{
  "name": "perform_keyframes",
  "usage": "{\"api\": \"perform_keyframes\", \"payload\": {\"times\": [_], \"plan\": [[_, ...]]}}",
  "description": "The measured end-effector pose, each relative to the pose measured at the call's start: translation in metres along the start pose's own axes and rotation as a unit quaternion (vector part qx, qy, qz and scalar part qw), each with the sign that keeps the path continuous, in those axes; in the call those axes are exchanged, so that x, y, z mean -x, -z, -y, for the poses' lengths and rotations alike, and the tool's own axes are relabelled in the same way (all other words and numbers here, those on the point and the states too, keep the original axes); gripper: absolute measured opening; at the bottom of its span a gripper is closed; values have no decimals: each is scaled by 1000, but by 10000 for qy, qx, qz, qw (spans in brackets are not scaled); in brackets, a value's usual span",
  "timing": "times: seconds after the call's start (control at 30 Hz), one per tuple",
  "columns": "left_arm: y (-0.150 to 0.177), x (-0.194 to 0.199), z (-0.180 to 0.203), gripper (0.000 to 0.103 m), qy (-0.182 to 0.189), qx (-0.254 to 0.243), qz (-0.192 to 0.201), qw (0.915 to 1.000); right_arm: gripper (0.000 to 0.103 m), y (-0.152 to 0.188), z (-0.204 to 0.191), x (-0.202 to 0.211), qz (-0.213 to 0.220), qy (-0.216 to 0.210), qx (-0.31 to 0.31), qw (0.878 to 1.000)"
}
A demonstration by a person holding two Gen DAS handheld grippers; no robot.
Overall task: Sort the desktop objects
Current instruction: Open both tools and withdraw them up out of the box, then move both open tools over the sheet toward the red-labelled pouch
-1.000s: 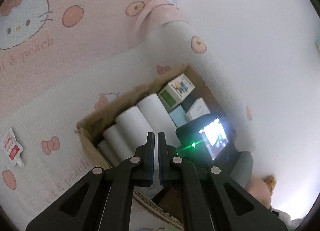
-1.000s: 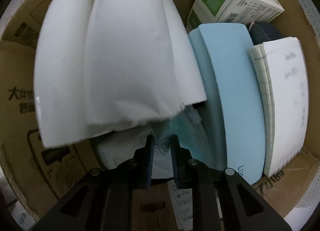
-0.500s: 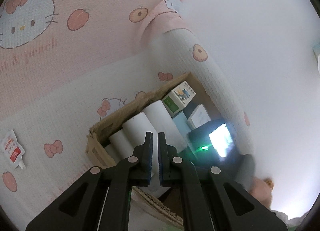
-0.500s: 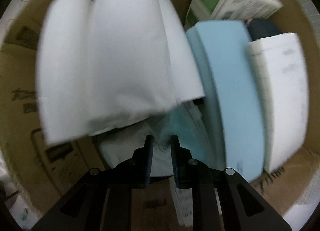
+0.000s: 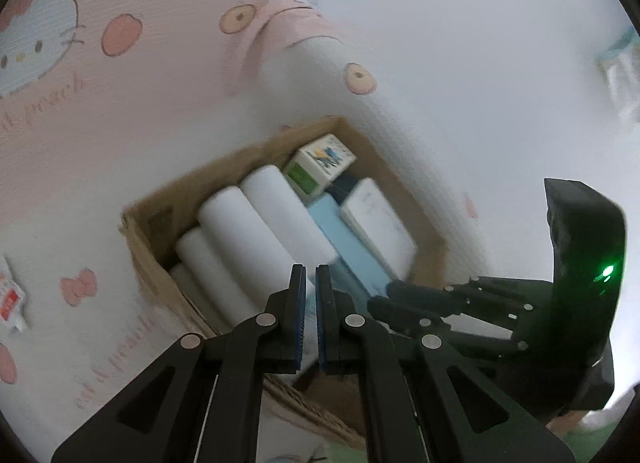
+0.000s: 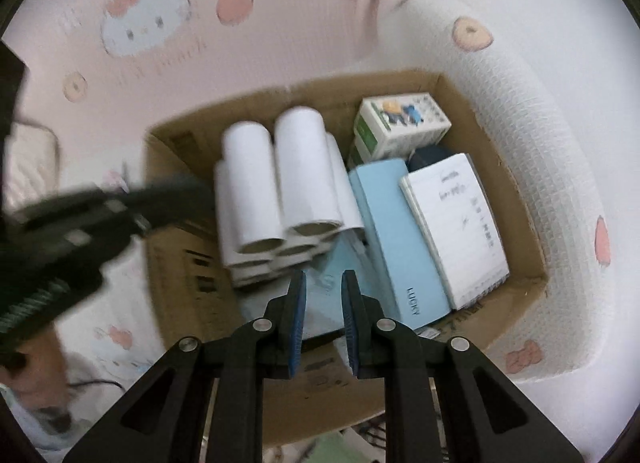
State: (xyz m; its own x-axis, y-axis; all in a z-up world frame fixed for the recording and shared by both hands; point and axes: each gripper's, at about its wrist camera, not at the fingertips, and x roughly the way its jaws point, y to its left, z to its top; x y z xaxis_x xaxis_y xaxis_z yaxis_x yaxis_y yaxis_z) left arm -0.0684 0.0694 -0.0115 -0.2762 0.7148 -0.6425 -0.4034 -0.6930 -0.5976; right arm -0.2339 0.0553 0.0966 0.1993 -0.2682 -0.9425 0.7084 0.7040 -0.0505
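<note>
Both tongs hang empty above the box [image 6: 496, 151]: left tongs [image 5: 311, 303] nearly clenched, right tongs [image 6: 323, 303] slightly parted. Pick the next item deliberately, approaching squarely.

Soft dim indoor light, strong fisheye bending, motion blur, perhaps glare at right edge

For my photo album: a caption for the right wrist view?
Empty gripper above a cardboard box of paper rolls.
</note>
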Motion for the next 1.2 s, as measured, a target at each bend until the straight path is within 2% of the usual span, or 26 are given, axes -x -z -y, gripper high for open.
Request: {"api": "perform_keyframes", "payload": {"times": [0.07, 0.13, 0.2, 0.27, 0.3, 0.47, 0.57, 0.73, 0.8, 0.87, 1.0, 1.2], "plan": [[9, 3, -2, 3, 29, -3, 59, 10000, 14, -11, 3, -7, 189, -239, -31, 9995], [16, 4, -6, 3, -111, -1, 90, 9999, 14, -15, 8, -10, 291, -434, -40, 9986], [24, 6, -11, 3, -146, -3, 198, 9997, 14, -19, -5, -25, 328, -512, -14, 9982], [29, 8, -16, 3, -59, -3, 254, 9997, 14, -22, -15, -64, 414, -684, 58, 9968], [31, 9, -19, 3, -7, 6, 289, 9996, 14, -23, -22, -65, 488, -743, -165, 9959], [41, 20, -32, 3, 87, 33, 502, 9987, 14, -32, -38, -76, 528, -641, -132, 9965], [46, 34, -39, 3, 126, -11, 744, 9971, 14, -38, -44, -72, 757, -823, -190, 9935], [60, 64, -47, 4, -343, -332, 1359, 9896, 14, -42, -65, -58, 1164, -1342, -242, 9838], [66, 72, -54, 4, -580, -336, 1483, 9867, 14, -44, -74, -60, 1200, -1548, -205, 9804], [72, 76, -64, 4, -691, -220, 1525, 9856, 14, -47, -86, -67, 1168, -1660, -92, 9791], [85, 84, -96, 3, -612, 318, 1516, 9860, 14, -51, -110, -86, 1029, -1773, 83, 9787], [112, 97, -144, 3, -643, 1098, 1607, 9788, 14, -52, -133, -107, 1302, -2334, 103, 9636]]}}
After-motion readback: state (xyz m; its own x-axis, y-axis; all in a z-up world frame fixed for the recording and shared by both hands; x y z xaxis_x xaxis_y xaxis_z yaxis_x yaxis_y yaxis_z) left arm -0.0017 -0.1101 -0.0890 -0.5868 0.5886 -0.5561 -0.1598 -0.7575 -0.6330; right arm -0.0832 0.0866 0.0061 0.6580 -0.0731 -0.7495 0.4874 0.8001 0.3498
